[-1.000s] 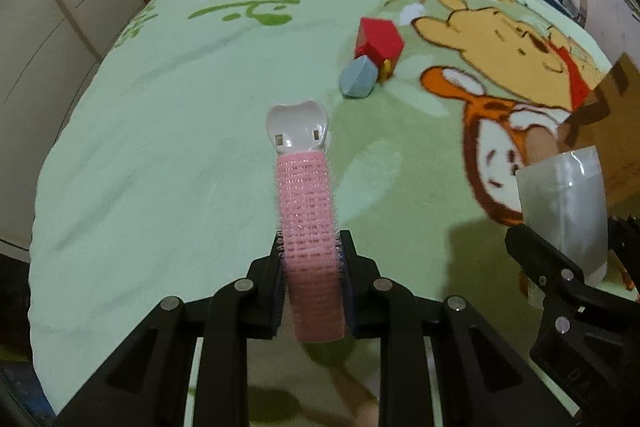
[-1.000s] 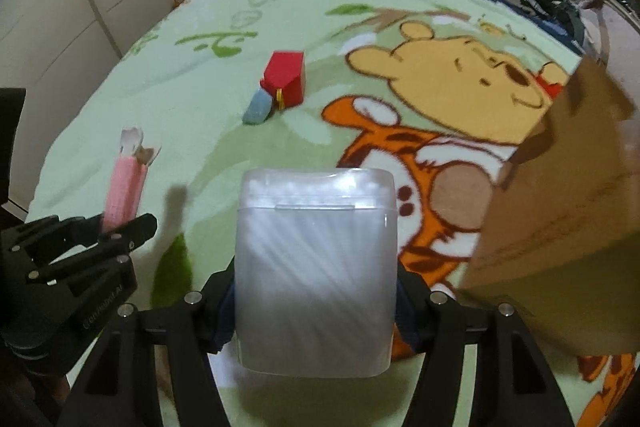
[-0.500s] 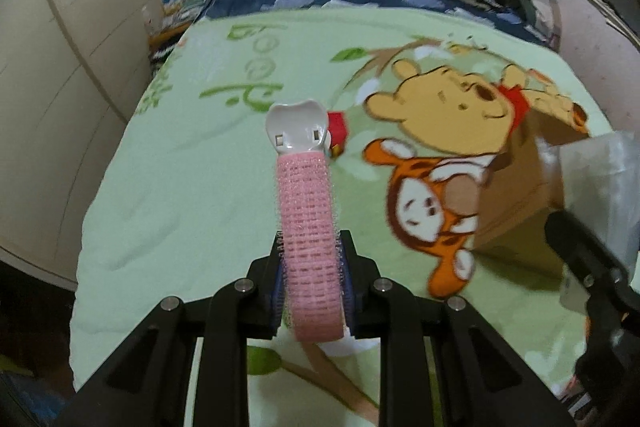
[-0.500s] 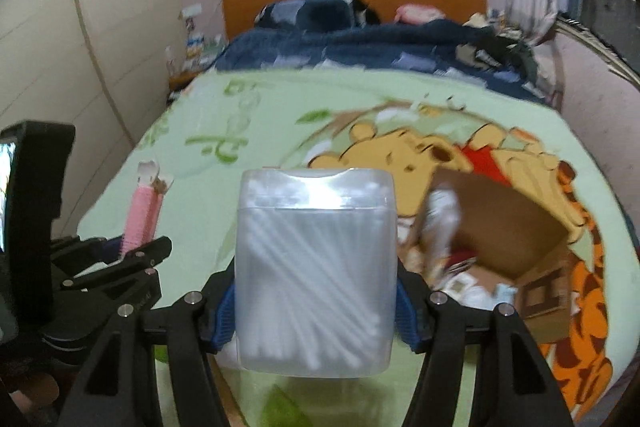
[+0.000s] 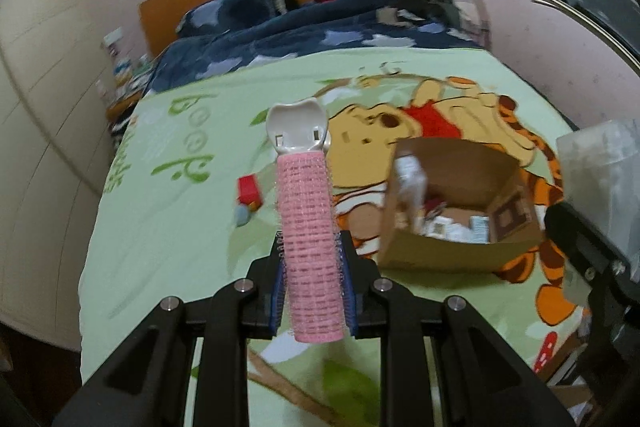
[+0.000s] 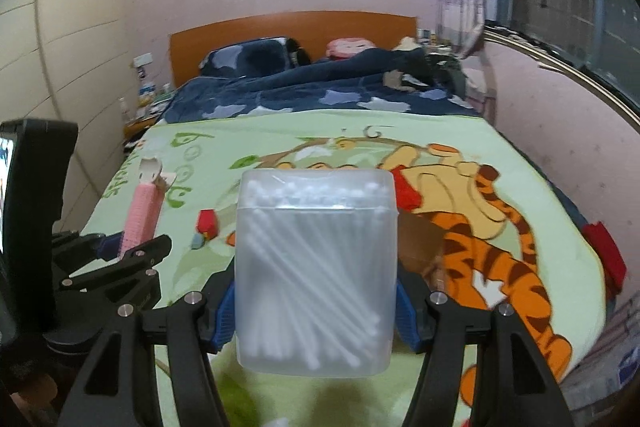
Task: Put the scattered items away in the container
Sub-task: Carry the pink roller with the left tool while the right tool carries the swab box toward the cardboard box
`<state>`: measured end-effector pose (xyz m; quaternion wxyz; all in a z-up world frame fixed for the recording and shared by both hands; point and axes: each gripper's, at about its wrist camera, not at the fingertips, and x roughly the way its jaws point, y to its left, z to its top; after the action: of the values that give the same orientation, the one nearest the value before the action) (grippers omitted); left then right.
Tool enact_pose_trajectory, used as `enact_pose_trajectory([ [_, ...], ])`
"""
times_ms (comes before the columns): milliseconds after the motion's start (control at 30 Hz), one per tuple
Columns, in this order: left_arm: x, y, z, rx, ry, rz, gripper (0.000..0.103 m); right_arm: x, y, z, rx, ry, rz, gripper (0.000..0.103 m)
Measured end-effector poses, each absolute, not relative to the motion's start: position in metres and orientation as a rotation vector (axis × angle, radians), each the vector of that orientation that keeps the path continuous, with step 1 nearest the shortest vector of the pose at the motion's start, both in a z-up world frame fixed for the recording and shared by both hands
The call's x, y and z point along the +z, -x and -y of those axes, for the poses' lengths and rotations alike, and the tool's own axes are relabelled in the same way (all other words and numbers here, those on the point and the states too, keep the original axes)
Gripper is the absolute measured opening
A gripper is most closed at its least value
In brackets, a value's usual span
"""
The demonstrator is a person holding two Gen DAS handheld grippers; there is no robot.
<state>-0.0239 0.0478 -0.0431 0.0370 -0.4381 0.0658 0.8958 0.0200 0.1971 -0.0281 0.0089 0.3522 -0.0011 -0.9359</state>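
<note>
my left gripper point(image 5: 314, 291) clamps the pink hair roller point(image 5: 310, 231), long axis forward, white clip end away. right gripper point(image 6: 316, 301) clamps the cotton-swab box point(image 6: 316, 267) upright. cardboard box point(image 5: 456, 227) sits ahead-right on the blanket point(image 5: 160, 227), red block point(image 5: 249, 189) left.

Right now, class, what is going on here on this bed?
A person is tidying loose items into a cardboard box on the cartoon blanket. The left hand-held gripper clamps a pink hair roller; the right hand-held gripper clamps a clear box of cotton swabs. Both are held above the bed, not yet in the box. A red block and a bluish piece lie on the blanket.
</note>
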Motion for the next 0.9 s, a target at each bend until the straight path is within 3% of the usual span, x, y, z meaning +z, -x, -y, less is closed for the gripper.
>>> enact_pose_trajectory([
  [433,-0.032,0.03,-0.136,2.604,1.244,-0.299,0.024,-0.019,-0.036,-0.268,-3.09,-1.16,0.094,0.064],
  [900,-0.038,0.045,-0.171,2.539,1.238,-0.354,0.024,-0.02,-0.021,-0.295,-3.134,-1.181,0.156,0.064],
])
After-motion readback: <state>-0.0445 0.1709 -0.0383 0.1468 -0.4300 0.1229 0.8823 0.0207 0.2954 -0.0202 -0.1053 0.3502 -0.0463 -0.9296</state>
